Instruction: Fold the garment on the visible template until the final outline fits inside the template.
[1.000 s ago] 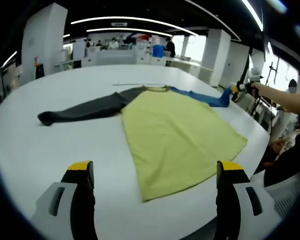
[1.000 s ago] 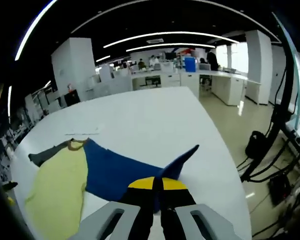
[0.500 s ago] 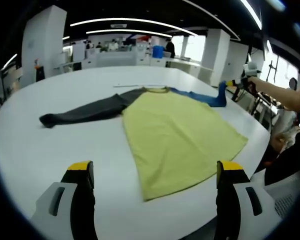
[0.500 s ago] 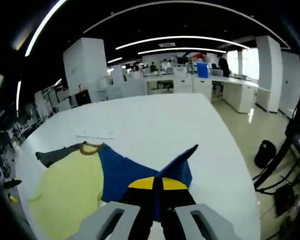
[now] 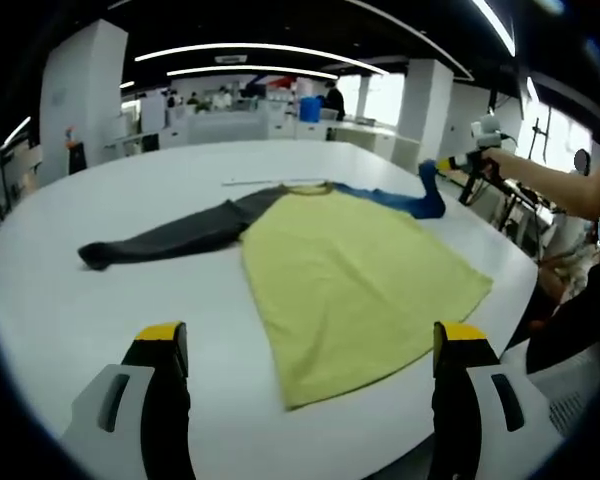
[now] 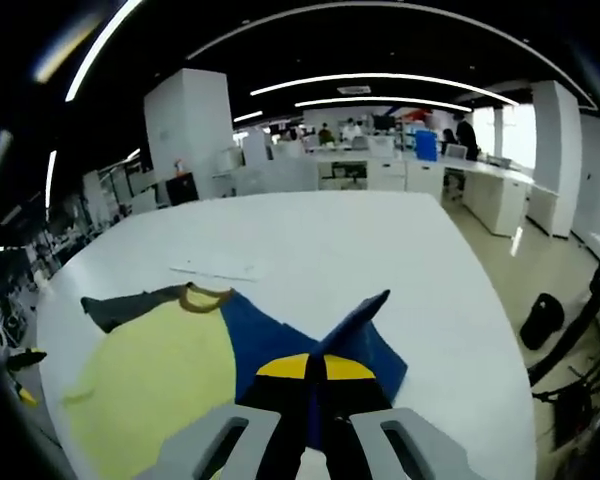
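Observation:
A long-sleeved shirt lies spread on the white table (image 5: 80, 320): yellow-green body (image 5: 350, 270), dark grey sleeve (image 5: 170, 235) stretched to the left, blue sleeve (image 5: 395, 200) to the right. My left gripper (image 5: 310, 345) hovers open over the table's near edge, short of the shirt's hem. My right gripper (image 6: 315, 368) is shut on the blue sleeve's cuff (image 6: 355, 320) and holds it lifted above the table; it also appears at the far right of the left gripper view as the right gripper (image 5: 448, 164). The yellow-green body (image 6: 155, 385) and brown collar (image 6: 202, 297) show in the right gripper view.
A thin pale strip (image 6: 218, 270) lies on the table beyond the collar. A person's arm (image 5: 555, 190) reaches in from the right table edge. Desks, pillars and people fill the office background. A black bag (image 6: 542, 318) and cables lie on the floor.
My right gripper has lifted the blue cuff higher and carried it inward toward the shirt body. The left gripper has stayed where it was.

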Demonstrator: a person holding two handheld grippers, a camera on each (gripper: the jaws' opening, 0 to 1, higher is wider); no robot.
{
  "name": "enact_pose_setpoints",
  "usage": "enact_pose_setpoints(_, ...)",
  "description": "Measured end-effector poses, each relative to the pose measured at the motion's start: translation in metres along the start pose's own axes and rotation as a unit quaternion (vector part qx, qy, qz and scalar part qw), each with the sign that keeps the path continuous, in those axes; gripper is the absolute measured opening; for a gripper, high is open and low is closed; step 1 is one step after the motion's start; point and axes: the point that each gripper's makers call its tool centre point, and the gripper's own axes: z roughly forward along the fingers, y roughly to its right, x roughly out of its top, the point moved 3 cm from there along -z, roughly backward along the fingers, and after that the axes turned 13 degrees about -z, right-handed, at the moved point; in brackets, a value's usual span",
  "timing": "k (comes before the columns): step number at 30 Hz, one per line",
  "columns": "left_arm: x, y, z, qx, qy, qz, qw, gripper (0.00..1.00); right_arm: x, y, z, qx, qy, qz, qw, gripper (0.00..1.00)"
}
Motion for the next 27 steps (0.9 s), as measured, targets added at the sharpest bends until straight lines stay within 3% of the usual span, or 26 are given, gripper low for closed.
enact_pose_setpoints(11, 0.002, -0.001, 0.001, -0.001, -0.005, 0.01, 0.9999, 0.99, 0.012, -0.02, 0.012, 0.016, 0.004, -0.011, 0.9998, 0.0)
enact_pose_setpoints(27, 0.002, 0.009, 0.008, -0.028, -0.017, 0.024, 0.9992, 0.98, 0.03, -0.07, 0.031, 0.074, 0.003, -0.027, 0.9969, 0.0)
